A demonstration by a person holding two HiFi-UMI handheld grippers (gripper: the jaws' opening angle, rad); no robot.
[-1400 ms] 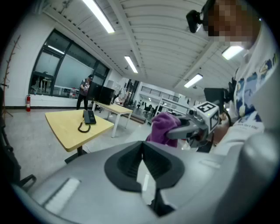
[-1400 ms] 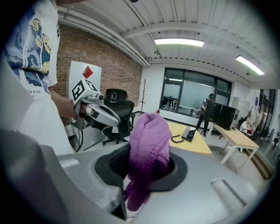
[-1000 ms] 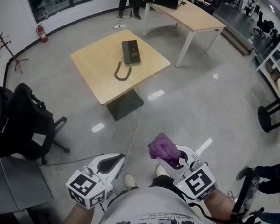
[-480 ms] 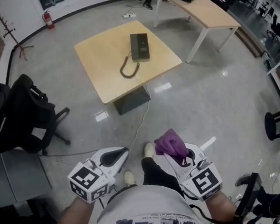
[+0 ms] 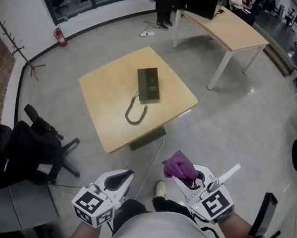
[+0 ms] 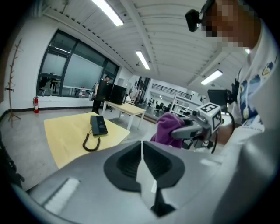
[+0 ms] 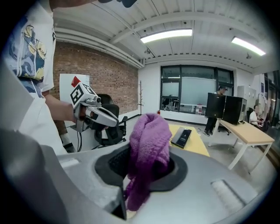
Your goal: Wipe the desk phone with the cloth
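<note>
The desk phone (image 5: 148, 84) lies flat on a square yellow table (image 5: 104, 94), a bit toward the 3 o'clock side of the top. It is dark and long, and its ends point to 12 and 6 o'clock. Its curly cord (image 5: 133, 112) loops out on the table toward 7 o'clock. Nothing touches the phone.

From my two grippers, the table is far off at 12 o'clock, across the grey floor (image 5: 231, 113).

My right gripper (image 5: 188, 177) is low in the head view, at about 5 o'clock. It is clenched on the purple cloth (image 5: 179, 166). In the right gripper view the fluffy cloth (image 7: 146, 153) is squeezed between the jaws. A big lump sticks up past them and a tail hangs down. Behind the cloth, I see the phone (image 7: 181, 137) on the table at 1 o'clock.

My left gripper (image 5: 124, 177) is low too, at about 7 o'clock, just beside the right one. Its jaws are pressed together with nothing between them. In the left gripper view the phone (image 6: 98, 125) sits at 10 o'clock, and the cloth (image 6: 168, 127) in the other gripper shows at 2 o'clock.

A black office chair (image 5: 26, 154) stands at 8 o'clock from the table. A long table (image 5: 228, 27) stands at 2 o'clock from it.
</note>
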